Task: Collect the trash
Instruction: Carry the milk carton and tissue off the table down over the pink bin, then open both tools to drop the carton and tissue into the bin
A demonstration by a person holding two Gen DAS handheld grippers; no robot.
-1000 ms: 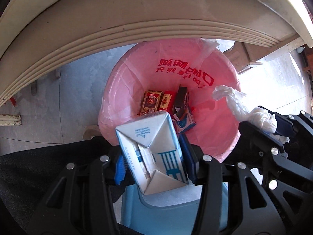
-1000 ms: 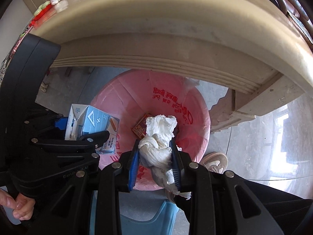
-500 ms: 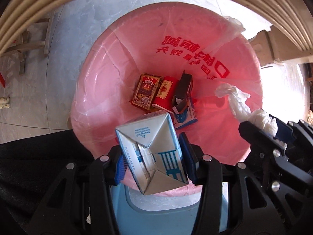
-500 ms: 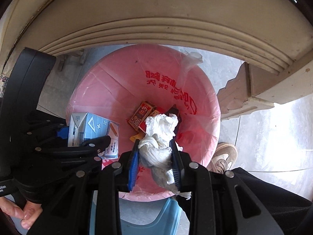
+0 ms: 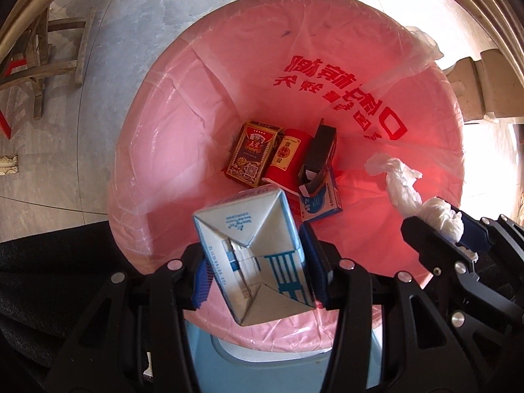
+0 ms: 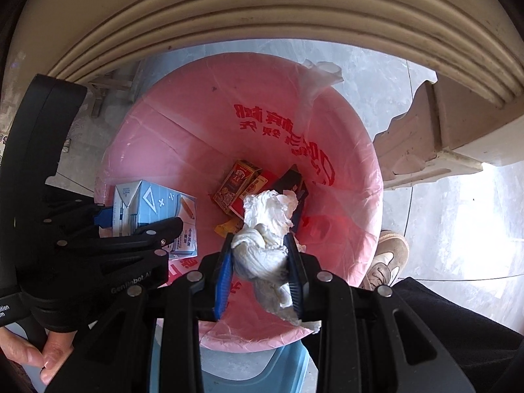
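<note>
left hand-held gripper (image 5: 253,271) pinching blue-white milk carton (image 5: 252,255) over pink-lined bin (image 5: 157,124) | right hand-held gripper (image 6: 260,262) pinching crumpled white tissue (image 6: 265,232) above same bin | bin bottom: red-gold packets (image 5: 253,159), dark box (image 5: 319,157)

Both our grippers point downward, side by side. Left gripper (image 5: 253,270): jaws clamped, blue pads (image 5: 201,278) pressing on a load. Right gripper (image 6: 258,275): jaws closed on a load too. Our bare fingers (image 6: 31,357) wrap the left handle.
</note>
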